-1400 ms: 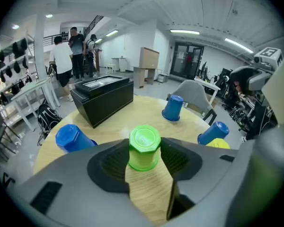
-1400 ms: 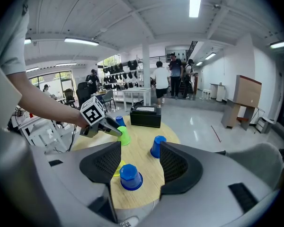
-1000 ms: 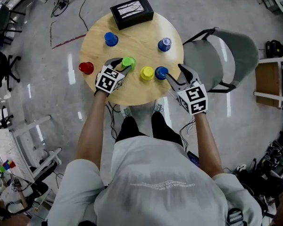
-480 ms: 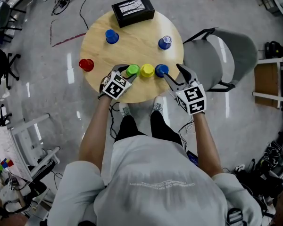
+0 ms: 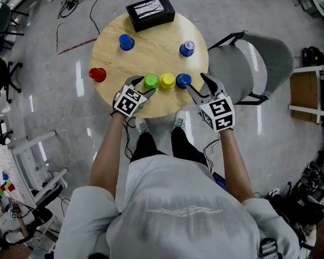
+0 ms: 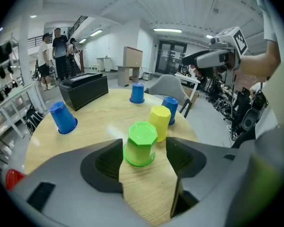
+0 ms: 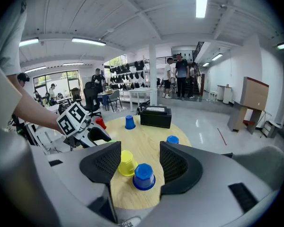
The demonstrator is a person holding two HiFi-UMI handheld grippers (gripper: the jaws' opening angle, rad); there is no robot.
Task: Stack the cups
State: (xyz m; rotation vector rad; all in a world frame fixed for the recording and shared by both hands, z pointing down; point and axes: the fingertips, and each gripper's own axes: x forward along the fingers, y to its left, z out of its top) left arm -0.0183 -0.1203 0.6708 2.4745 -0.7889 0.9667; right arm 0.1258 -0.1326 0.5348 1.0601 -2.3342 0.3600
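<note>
Lab: floor cables, equipment racks

Round wooden table holds six cups, black box.

There are six cups on one round table. Three of them are blue. The first blue cup is at about 10 o'clock on the table. The second blue cup is at 2 o'clock, and the third blue cup is at 4 o'clock. There is one red cup at 9 o'clock, close to the edge. There is one green cup at 6 o'clock and one yellow cup near 5 o'clock. There is one black box at 12 o'clock. One grey chair stands beside the table at 3 o'clock. A few people stand far off, too small to count.
</note>
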